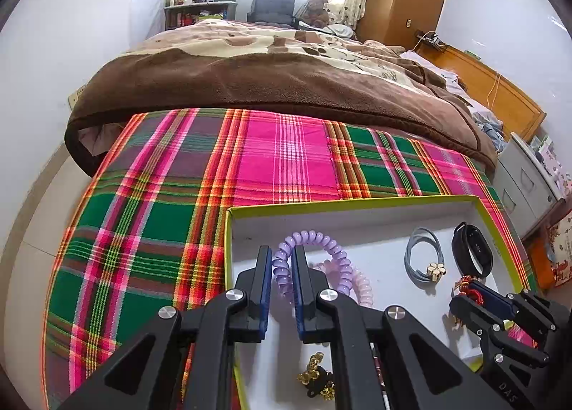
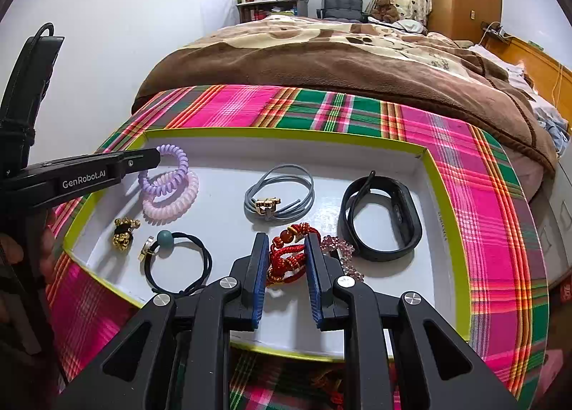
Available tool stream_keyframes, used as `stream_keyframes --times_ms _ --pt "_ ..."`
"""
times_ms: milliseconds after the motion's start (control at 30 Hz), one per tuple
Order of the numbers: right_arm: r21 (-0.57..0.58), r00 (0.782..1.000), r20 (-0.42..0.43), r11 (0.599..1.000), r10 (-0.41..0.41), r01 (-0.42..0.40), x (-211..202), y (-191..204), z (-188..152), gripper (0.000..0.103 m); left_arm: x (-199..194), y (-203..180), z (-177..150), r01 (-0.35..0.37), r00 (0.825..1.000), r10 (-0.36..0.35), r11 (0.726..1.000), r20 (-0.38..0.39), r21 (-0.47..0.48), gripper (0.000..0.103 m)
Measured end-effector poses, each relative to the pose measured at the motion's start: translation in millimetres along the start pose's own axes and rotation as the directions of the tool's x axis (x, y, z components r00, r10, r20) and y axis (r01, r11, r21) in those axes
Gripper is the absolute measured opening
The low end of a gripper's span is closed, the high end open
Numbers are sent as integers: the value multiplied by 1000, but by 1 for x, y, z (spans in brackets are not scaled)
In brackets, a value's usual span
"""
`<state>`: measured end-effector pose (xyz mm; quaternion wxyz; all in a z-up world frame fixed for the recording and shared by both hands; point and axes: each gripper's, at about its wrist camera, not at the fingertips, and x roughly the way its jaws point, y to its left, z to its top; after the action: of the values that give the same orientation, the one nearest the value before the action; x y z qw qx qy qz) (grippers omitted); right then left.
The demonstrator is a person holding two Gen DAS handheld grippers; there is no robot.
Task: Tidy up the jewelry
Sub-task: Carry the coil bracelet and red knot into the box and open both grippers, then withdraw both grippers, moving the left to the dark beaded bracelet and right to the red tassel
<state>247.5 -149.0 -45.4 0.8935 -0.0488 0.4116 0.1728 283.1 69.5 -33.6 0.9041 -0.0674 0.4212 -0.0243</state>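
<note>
A white tray with a lime-green rim (image 2: 286, 132) lies on a plaid cloth. My left gripper (image 1: 282, 256) has its jaws around the purple spiral hair tie (image 1: 314, 235), which rests on a pink spiral tie (image 2: 171, 202). My right gripper (image 2: 286, 245) has its jaws around a red knotted bracelet (image 2: 287, 256). A grey cord bracelet with a gold flower (image 2: 279, 195), a black wristband (image 2: 379, 213), a black elastic with a teal bead (image 2: 178, 259), a gold charm piece (image 2: 123, 231) and a pink bead piece (image 2: 338, 245) lie in the tray.
The plaid cloth (image 1: 161, 195) covers the near end of a bed with a brown blanket (image 1: 268, 77). A white wall stands at the left. A grey cabinet (image 1: 525, 181) and a wooden headboard (image 1: 500, 88) stand at the right.
</note>
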Motion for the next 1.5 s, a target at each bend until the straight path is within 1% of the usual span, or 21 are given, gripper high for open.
stream_keyframes --times_ms 33,133,233,267,333,400,467,500,600,867,967,1000,1067,1100,1167,1267,1400,1500 --pt "1 1000 -1 1000 -2 2 1 0 0 21 0 0 0 -4 1000 4 1000 1 3 10" --pt "6 1000 -3 1000 1 -1 3 -1 1 21 0 3 0 16 1000 -16 1000 -4 -16 11" --pt "6 1000 -7 1000 5 -5 4 -1 0 21 -2 3 0 -5 1000 5 1000 1 -3 11" --pt "8 1000 -8 1000 9 -9 4 -2 1 21 -3 4 0 -1 1000 1 1000 0 -4 11" --pt "15 1000 -5 1000 6 -6 3 -3 0 21 -5 4 0 12 1000 -12 1000 2 -8 14" --pt "21 1000 -3 1000 4 -4 2 -4 0 22 -7 3 -2 3 1000 -3 1000 7 -2 19" --pt "21 1000 4 1000 7 -7 1 -4 0 22 -11 1 -4 3 1000 -3 1000 12 3 20" --pt "20 1000 7 1000 9 -9 0 -4 0 24 -13 1 -4 5 1000 -5 1000 15 2 20" --pt "19 1000 17 1000 -3 3 -4 -3 0 34 -19 -1 -6 5 1000 -5 1000 23 5 20" --pt "38 999 45 999 4 -6 -18 -3 0 36 -37 -9 -12 8 999 -9 1000 44 11 21" --pt "43 998 57 999 -3 1 -25 -4 0 43 -46 -11 -15 8 999 -9 1000 43 10 22" --pt "46 998 63 999 0 -3 -29 -5 -1 44 -48 -12 -16 5 999 -5 1000 45 8 24" --pt "48 997 73 999 -2 -1 -35 -5 -1 45 -58 -14 -20 0 998 -1 1000 66 9 29" --pt "50 997 81 999 -6 2 -39 -6 -2 45 -61 -15 -22 1 998 -2 1000 70 9 30" --pt "57 996 89 998 -3 -2 -46 -7 -3 45 -70 -18 -26 14 997 -15 1000 79 10 30" --pt "61 995 104 998 -1 -5 -55 -7 -5 45 -83 -25 -31 -7 995 4 1000 101 30 30" --pt "63 993 119 998 3 -10 -68 -6 -10 45 -95 -29 -38 25 994 -26 1000 110 14 31" --pt "62 991 132 998 6 -14 -79 -6 -14 45 -107 -34 -48 6 992 -8 1000 123 20 31"
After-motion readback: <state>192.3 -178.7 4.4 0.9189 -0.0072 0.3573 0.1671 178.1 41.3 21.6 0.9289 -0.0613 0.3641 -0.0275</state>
